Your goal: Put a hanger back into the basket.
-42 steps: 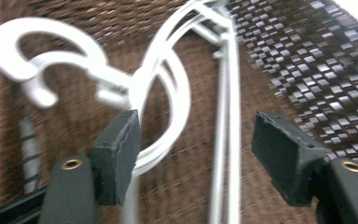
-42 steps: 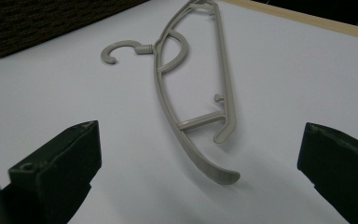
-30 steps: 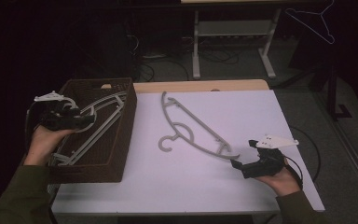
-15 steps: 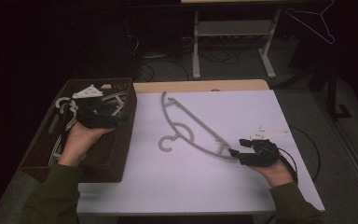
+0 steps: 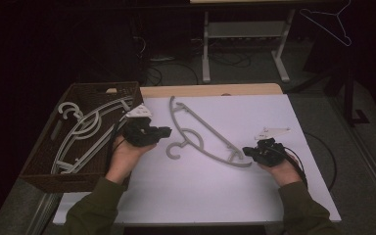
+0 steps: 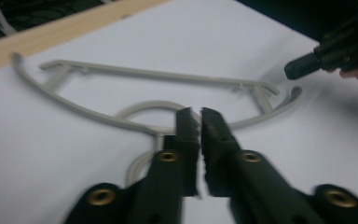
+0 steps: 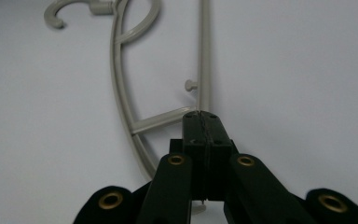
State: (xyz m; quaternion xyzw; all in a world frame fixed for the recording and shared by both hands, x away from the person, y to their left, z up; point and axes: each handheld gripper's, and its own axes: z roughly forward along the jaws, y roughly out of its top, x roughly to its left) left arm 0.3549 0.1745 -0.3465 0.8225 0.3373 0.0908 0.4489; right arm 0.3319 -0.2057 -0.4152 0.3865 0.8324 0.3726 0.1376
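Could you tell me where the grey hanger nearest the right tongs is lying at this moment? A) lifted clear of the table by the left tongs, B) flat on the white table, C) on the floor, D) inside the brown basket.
B: the grey hanger lies flat on the white table, with the right tongs at its end and the left tongs beside its hook; other hangers are in the brown basket.

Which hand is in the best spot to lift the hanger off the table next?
Probably the right. The right gripper sits at one end of the grey hanger, its jaws shut over the straight bar. The left gripper hovers near the hook with its jaws nearly closed on nothing.
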